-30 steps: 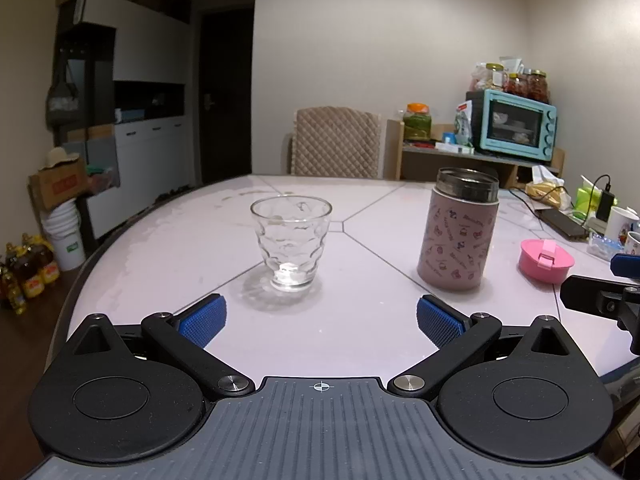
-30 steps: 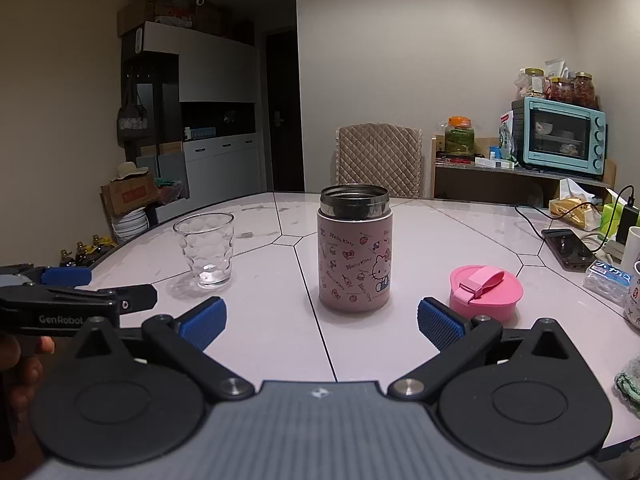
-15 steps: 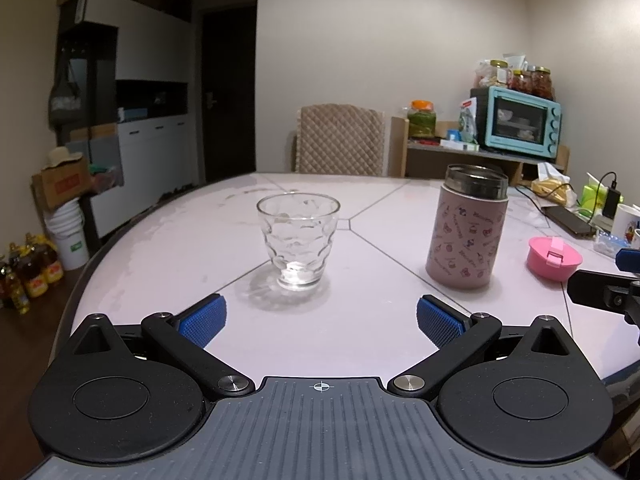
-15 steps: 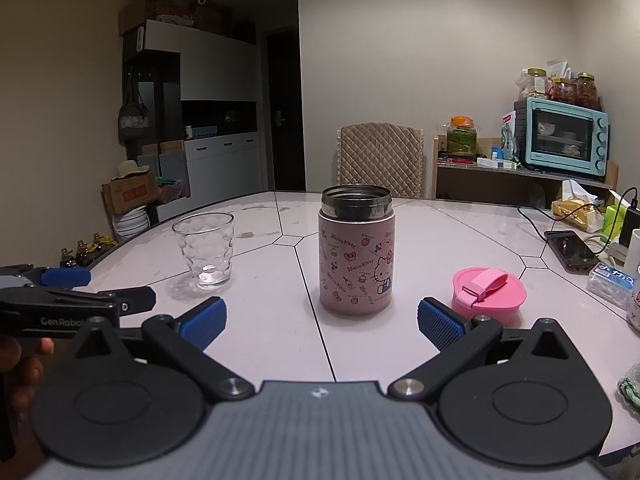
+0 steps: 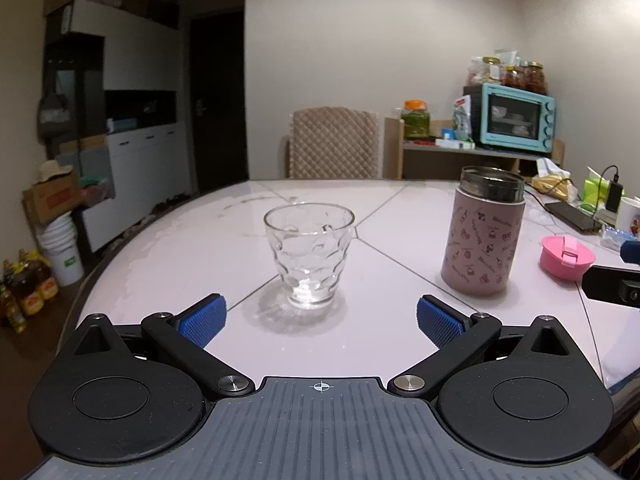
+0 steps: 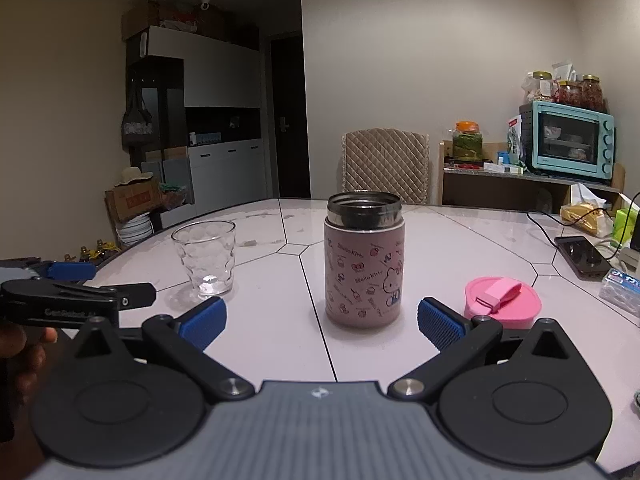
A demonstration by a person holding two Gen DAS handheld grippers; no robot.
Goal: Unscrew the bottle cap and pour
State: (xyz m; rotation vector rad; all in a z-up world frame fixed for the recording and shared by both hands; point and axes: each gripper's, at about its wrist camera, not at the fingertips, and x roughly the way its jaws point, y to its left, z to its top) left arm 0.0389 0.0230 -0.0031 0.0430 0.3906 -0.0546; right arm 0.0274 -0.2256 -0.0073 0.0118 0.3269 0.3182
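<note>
Left gripper (image 5: 318, 320) fingers spread wide apart, holding nothing, low over the table (image 5: 192, 248). Right gripper (image 6: 320, 318) same: fingers wide apart, nothing between them. In the right view the left gripper shows at the left edge, with a hand (image 6: 24, 356) gripping it; its blue tips are out of line there, gap unclear from that side.

Glass (image 5: 309, 255) just ahead of the left gripper, centred between its pads, upright, not touched. Looks empty apart from a glint at the base. Seen from the right view, the glass (image 6: 205, 257) stands left of the bottle.

Bottle (image 6: 363, 259), pink with cartoon print, upright on the table straight ahead of the right gripper, steel mouth open, cap off. In the left view the bottle (image 5: 483, 230) is right of the glass, well apart from it.

Cap (image 6: 503, 301), pink, lies flat on the table right of the bottle, just beyond the right gripper's right pad (image 6: 440, 322). Not touching the bottle.

Farther right: phone (image 6: 582, 257) with a cable. Behind the table: chair (image 6: 386, 168), shelf with a teal oven (image 6: 568, 142) and jars (image 6: 564, 89) on top. Cabinet (image 6: 192, 120) at far left.
</note>
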